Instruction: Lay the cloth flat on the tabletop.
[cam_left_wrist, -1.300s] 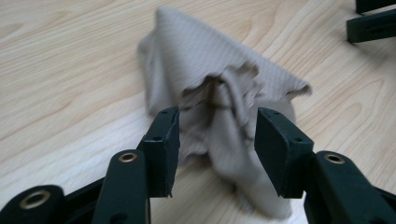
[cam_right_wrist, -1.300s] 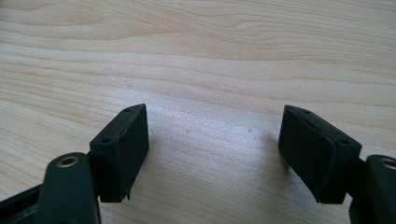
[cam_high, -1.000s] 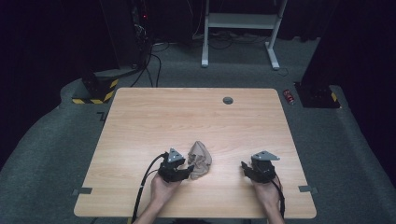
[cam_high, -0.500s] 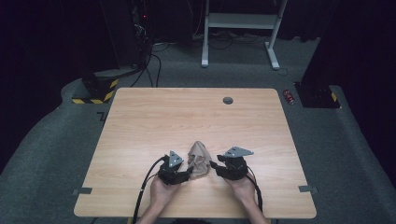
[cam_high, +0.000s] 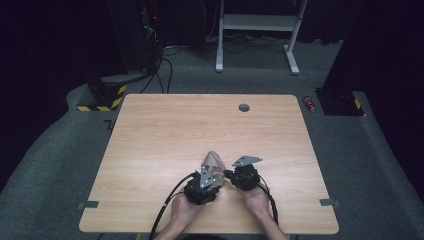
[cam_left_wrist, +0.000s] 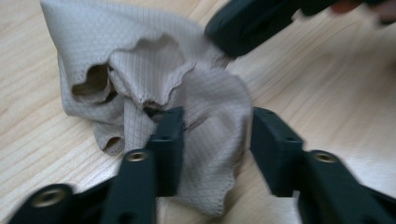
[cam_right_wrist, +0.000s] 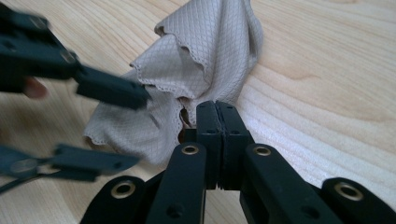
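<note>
Left hand-held gripper (cam_high: 207, 176): jaws part open and just been closing, a fold of the beige cloth (cam_high: 214, 165) between them; one pad touches the fabric, the other stands clear, so no grip. Cloth sits crumpled on the wooden surface (cam_high: 165, 130), near the front edge, between both hands. Right hand-held gripper (cam_high: 231, 175): just beside the cloth's right side, jaws just closed, pads pressed together at the cloth's edge; whether fabric is pinched between them I cannot tell.
</note>
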